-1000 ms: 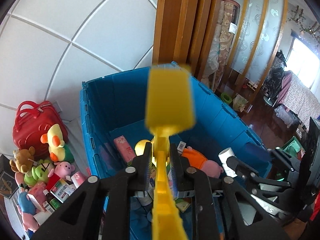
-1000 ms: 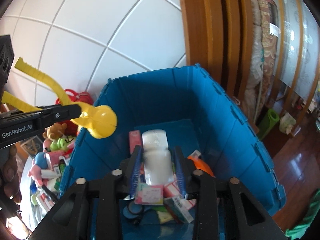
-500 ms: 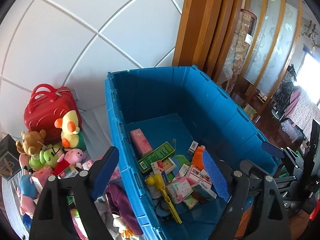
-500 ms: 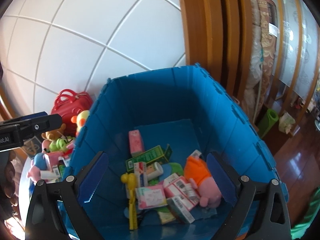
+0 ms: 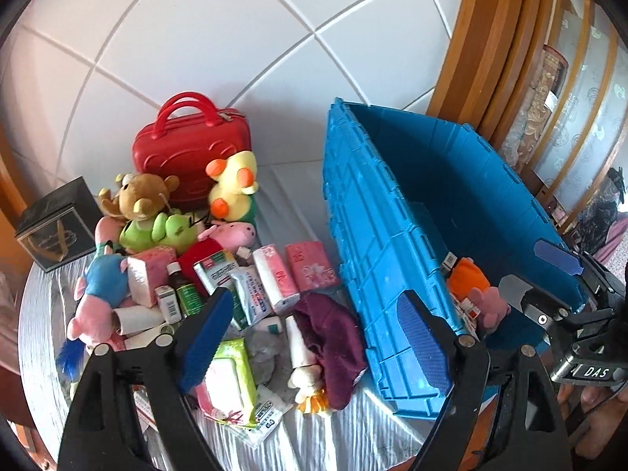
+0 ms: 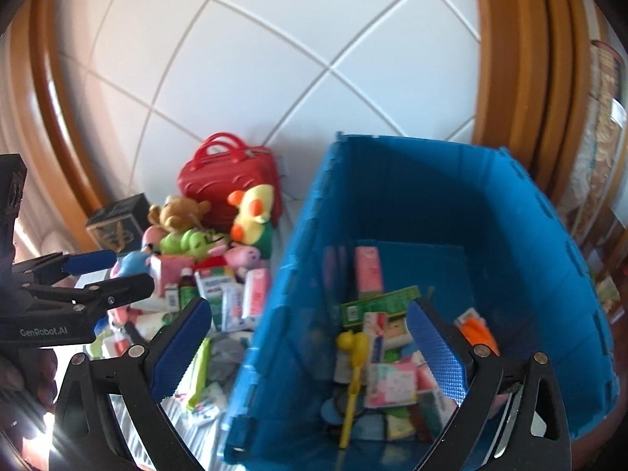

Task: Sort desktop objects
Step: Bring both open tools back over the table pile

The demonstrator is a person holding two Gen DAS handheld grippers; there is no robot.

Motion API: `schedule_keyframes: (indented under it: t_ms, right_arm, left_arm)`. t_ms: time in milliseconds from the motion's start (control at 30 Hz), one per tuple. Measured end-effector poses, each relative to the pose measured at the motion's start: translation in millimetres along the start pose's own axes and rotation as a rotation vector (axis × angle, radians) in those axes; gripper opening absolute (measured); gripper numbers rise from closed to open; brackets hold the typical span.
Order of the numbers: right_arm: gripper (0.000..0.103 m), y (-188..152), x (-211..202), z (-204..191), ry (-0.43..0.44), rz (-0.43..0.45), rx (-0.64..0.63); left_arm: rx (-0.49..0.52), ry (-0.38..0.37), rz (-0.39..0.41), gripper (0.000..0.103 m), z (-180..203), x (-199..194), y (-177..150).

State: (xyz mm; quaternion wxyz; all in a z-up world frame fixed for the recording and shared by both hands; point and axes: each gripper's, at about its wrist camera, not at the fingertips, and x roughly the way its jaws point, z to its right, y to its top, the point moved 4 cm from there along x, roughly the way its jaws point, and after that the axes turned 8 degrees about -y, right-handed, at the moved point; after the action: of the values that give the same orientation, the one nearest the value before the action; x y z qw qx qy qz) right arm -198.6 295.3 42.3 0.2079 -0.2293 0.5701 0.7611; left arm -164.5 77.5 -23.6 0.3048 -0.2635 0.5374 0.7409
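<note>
A big blue crate (image 5: 392,243) (image 6: 510,212) stands on the table's right side. In it lie a yellow clip toy (image 6: 351,353), a green box (image 6: 376,302), a pink pack (image 6: 368,272), an orange-and-pink plush (image 5: 471,286) and several small boxes. My left gripper (image 5: 314,337) is open and empty above the pile left of the crate. My right gripper (image 6: 310,345) is open and empty, straddling the crate's left wall. A purple-clad doll (image 5: 325,337) and a green wipes pack (image 5: 231,380) lie under the left gripper.
Left of the crate sit a red case (image 5: 192,153), a yellow duck plush (image 5: 231,184), a brown bear (image 5: 141,192), a green frog plush (image 5: 161,227), pink tissue packs (image 5: 310,267), medicine boxes and a dark box (image 5: 55,223). Tiled wall behind; wooden frame at right.
Both grippers opened and dropped the yellow clip toy and the white bottle into the crate. Both then swung left, the left gripper now over the table pile.
</note>
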Motion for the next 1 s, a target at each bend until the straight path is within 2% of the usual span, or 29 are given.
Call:
schedule_keyframes:
  t_ms: [300,567,867,1000]
  right_arm:
    - [0.101,-2.5,9.9,-85.9,0.064,-0.004,-0.094]
    - [0.102,-29.6,42.9,-157.8,0.103,-0.061,-0.161]
    - [0.102,-97.7,108.3,-222.6,0.103,-0.206,-0.21]
    - [0.102,-136.1,139.1,-244.6,0.096,-0.306,-0.219]
  left_arm:
    - [-0.142,0.111,-0.007,0.085,-101.2,-30.3,-52.1]
    - [-0.271,0.195,-0.056,0.085,-193.6,-39.3,-111.9]
    - [-0.36,0.273,-0.154,0.085,-279.3,-25.7,-187.6]
    - [-0.399,0.284,-0.209,0.085,-307.9,-8.1,-222.2]
